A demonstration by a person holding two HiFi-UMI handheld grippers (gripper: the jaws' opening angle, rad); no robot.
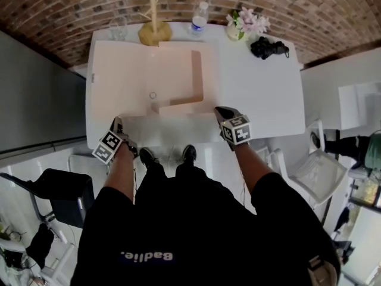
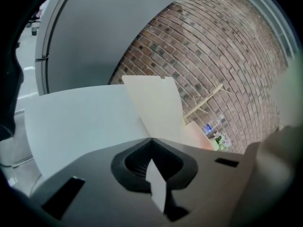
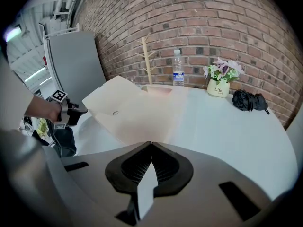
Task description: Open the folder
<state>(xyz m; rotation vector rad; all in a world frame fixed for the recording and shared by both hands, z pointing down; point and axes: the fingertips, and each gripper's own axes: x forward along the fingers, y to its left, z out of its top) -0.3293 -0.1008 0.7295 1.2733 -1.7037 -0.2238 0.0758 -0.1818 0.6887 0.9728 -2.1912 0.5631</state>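
A pale pink folder lies on the white table, with one cover panel raised at an angle. My left gripper is at the folder's near left corner, jaws closed, and the raised panel runs down to their tips. My right gripper is at the near right corner. Its jaws are closed where the folder narrows to a corner. The right gripper view also catches the left gripper beside the lifted left corner.
Along the table's far edge by the brick wall stand a wooden branch stand, a water bottle, a flower pot and a black bundle. A grey panel is at the left, chairs near the front edge.
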